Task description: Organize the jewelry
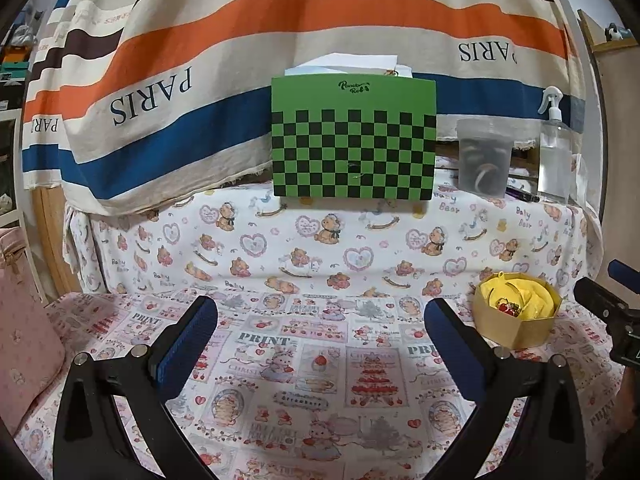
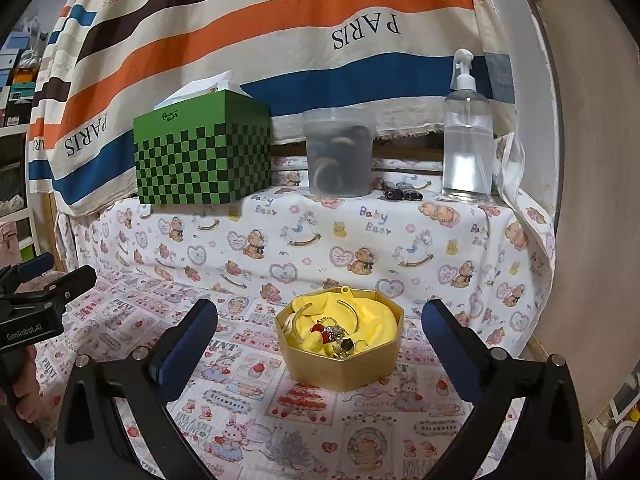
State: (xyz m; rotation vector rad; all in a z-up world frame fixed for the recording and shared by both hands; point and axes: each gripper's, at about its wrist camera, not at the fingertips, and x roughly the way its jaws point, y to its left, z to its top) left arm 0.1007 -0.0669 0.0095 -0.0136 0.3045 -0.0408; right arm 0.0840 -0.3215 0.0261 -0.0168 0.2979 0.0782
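Note:
A gold hexagonal box (image 2: 344, 368) lined with yellow cloth sits on the printed tablecloth. Inside it lie a pile of jewelry (image 2: 334, 334) with red beads and thin bangles (image 2: 298, 320). My right gripper (image 2: 320, 326) stands open with the box just ahead, between its blue-padded fingers (image 2: 188, 344) and apart from both. In the left wrist view the same box (image 1: 516, 328) is off to the right of my left gripper (image 1: 320, 322), which is open over bare cloth. Each gripper's body shows at the edge of the other's view.
On the raised shelf at the back stand a green checkered tissue box (image 2: 202, 152), a translucent tub (image 2: 339, 158) with rings inside, two small dark items (image 2: 402, 192) and a clear spray bottle (image 2: 467, 140). A striped PARIS cloth hangs behind. A wooden panel (image 2: 592, 200) rises at right.

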